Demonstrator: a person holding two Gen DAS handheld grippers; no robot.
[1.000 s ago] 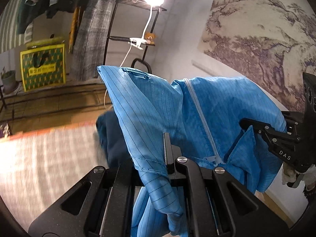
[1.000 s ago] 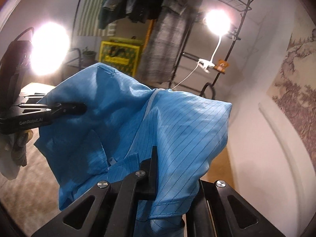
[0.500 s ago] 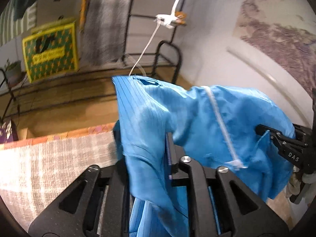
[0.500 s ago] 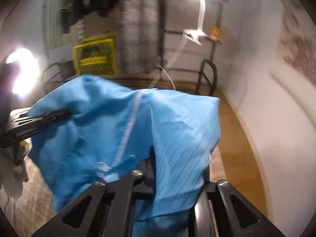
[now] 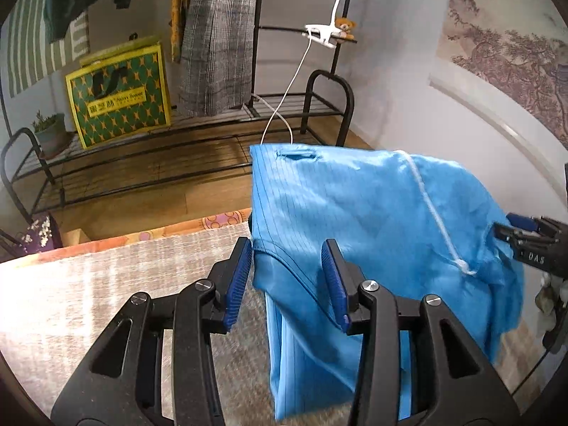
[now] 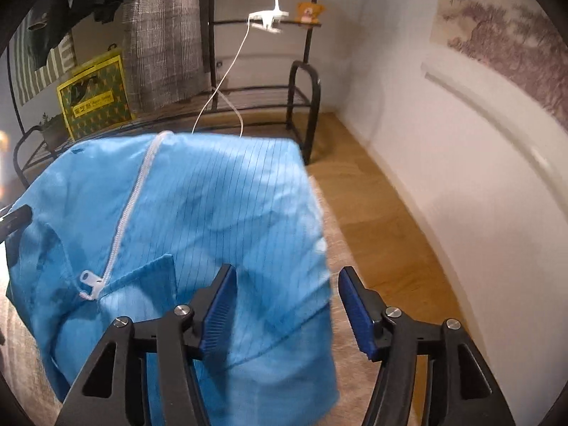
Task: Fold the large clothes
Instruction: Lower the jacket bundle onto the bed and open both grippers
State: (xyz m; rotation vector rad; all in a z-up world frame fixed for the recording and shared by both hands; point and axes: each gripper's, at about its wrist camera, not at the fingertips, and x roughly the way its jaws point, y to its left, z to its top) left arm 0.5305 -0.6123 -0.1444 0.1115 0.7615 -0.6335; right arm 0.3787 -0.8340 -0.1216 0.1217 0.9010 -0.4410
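Note:
A large blue pinstriped garment (image 5: 362, 227) with a white zipper (image 5: 431, 209) lies bunched between my two grippers, over a grey checked surface (image 5: 99, 284). My left gripper (image 5: 287, 280) is open, blue pads apart, with the garment's left edge loose between them. The garment also shows in the right wrist view (image 6: 220, 220), zipper (image 6: 133, 209) running down its left part. My right gripper (image 6: 287, 305) is open, the garment's right edge hanging between its pads. The right gripper's tip shows at the far right of the left wrist view (image 5: 532, 245).
A black metal rack (image 5: 213, 131) stands behind, with a yellow-green bag (image 5: 117, 96), a hanging grey plaid cloth (image 5: 216, 35) and a white cable (image 5: 294, 71). Wooden floor (image 6: 383, 213) and a white wall (image 6: 461, 135) lie to the right. A potted plant (image 5: 49, 131) sits at left.
Both grippers were shut on the garment and holding it up; both have now opened and let go. The garment has dropped lower, and both views tilted down.

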